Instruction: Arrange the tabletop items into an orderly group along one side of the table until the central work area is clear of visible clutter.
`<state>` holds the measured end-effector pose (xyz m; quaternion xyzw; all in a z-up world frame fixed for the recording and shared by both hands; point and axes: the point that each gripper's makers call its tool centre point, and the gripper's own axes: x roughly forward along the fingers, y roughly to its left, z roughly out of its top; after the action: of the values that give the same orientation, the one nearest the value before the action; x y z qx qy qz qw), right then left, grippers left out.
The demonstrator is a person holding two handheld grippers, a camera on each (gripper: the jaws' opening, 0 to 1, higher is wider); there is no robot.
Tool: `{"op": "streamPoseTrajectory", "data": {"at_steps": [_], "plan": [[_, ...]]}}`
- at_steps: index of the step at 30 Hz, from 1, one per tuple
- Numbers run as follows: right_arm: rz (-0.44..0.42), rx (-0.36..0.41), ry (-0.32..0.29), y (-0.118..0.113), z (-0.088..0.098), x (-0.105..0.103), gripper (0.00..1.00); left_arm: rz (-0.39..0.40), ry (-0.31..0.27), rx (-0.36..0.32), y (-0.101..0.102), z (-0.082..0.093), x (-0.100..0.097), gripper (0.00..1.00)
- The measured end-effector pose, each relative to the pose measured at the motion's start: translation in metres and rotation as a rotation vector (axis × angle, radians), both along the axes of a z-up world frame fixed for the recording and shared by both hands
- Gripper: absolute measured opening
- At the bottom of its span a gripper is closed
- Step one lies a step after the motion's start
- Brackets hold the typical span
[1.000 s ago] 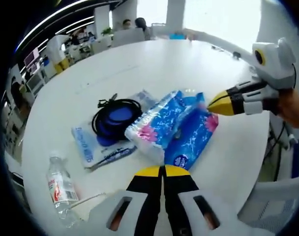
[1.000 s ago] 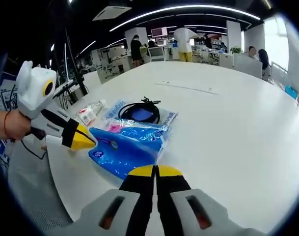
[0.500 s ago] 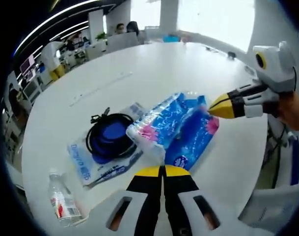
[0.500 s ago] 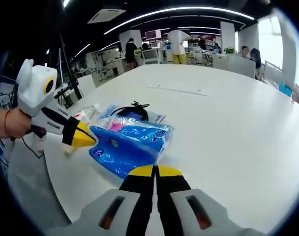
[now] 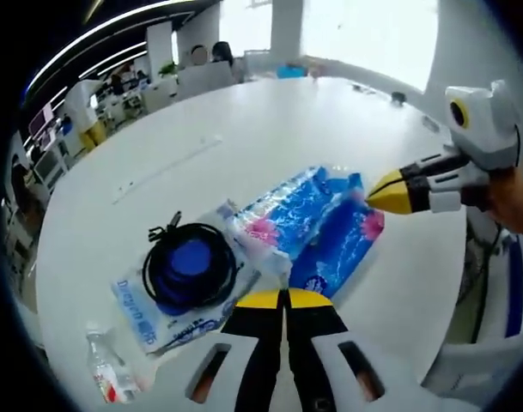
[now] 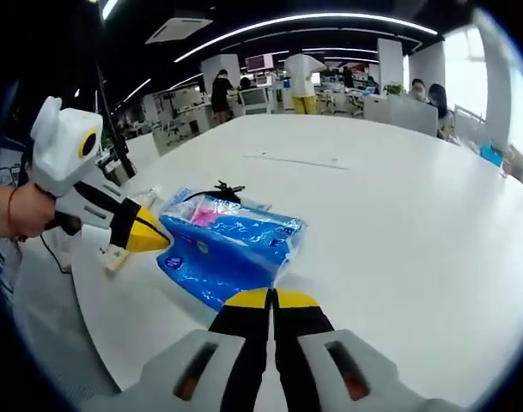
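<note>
Glossy plastic tissue packs (image 5: 317, 225); matt table (image 5: 244, 120)

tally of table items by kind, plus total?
Tissue packs: 2
Coiled black cable: 1
Flat printed pouch under the cable: 1
Water bottle: 1
Total: 5

Open-plan office, desks (image 6: 192, 107), monitors (image 6: 263, 62)
</note>
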<state>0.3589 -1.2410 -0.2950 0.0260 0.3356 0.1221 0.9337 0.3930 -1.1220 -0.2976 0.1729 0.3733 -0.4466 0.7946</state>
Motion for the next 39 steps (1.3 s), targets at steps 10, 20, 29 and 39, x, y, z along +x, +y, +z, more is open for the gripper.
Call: {"op": "streamPoseTrajectory", "data": {"at_steps": [10,20,29,39], "plan": [[-0.018,-0.004,-0.002,-0.011,0.0,0.004,0.0,-0.01,0.0,-0.009,-0.012,0.001,0.006,0.0],[-0.032,-0.002,-0.003,-0.021,-0.003,0.01,0.0,-0.003,0.009,-0.018,-0.022,-0.003,0.014,0.0],[-0.035,-0.004,-0.004,-0.026,-0.006,0.014,0.0,0.0,0.011,-0.023,-0.028,-0.005,0.021,0.0],[-0.042,-0.009,-0.004,-0.032,-0.007,0.018,0.0,-0.013,-0.002,-0.031,-0.04,-0.002,0.03,0.0]]}}
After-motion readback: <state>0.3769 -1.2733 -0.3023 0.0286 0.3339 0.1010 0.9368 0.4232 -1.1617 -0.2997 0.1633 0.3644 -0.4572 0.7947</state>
